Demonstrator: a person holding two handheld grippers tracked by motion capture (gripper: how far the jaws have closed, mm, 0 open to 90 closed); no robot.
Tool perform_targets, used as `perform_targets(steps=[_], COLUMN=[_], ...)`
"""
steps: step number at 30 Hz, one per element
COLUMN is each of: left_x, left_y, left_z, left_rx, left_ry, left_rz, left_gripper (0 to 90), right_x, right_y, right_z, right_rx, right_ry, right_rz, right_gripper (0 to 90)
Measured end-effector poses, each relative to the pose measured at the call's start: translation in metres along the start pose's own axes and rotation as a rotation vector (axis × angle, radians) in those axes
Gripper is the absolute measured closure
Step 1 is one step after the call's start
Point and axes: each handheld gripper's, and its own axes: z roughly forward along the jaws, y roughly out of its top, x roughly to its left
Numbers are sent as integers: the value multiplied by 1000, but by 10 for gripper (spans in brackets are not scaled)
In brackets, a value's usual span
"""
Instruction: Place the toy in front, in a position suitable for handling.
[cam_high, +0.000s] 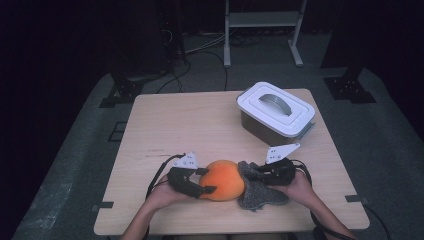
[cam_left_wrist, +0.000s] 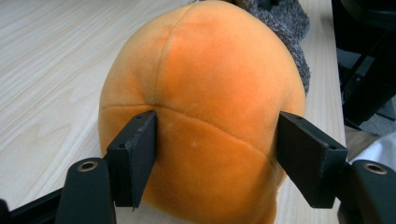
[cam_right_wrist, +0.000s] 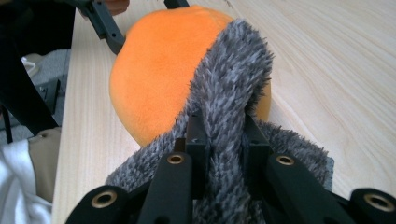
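Note:
An orange plush ball lies near the table's front edge, with a grey fuzzy cloth against its right side. In the left gripper view, my left gripper has a black pad on each side of the orange plush, and both pads press into it. My left gripper comes at the ball from the left. My right gripper is shut on a raised fold of the grey cloth, which drapes up over the orange plush. From above, my right gripper sits just right of the ball.
A metal box with a white handled lid stands at the wooden table's back right. Both hands rest near the front edge. Beyond the table are dark floor, cables and a white rack's legs.

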Motion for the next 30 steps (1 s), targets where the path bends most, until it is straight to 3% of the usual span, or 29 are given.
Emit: perform_targets(steps=[5,7,8,11,15,16,19,22,24,27,30], left_x=[-1,0,1,3,1,0,-2,-3,-6,-11,-15], left_y=[2,3,5,8,10,9,7,2,1,1,0], left_z=[-1,-3,-6,-10,2,3,3,1,0,-2,-4], left_rx=[2,0,-9,-57,-21,-9,15,28,30,45,55], left_ry=[-15,-16,-12,-17,12,26,40,27,30,27,22], left_rz=[-1,0,-2,-22,-7,5,-8,-9,-7,9,21], left_gripper=[290,252,234,193,179,218,290,301,301,289,279], right_x=[12,15,18,17,21,20,9,-1,-4,2,13], right_y=[19,23,26,25,29,28,17,2,-4,4,20], right_z=[0,3,10,12,14,13,8,4,0,-2,1], right_rx=[-61,-57,-25,-31,-28,-27,-10,37,31,-14,-42], right_ry=[36,43,40,55,57,55,33,-9,-10,19,61], right_rz=[-27,-45,-72,-80,-106,-103,-59,-8,27,18,-23], right_gripper=[768,768,769,769,767,767,767,767,767,765,765])
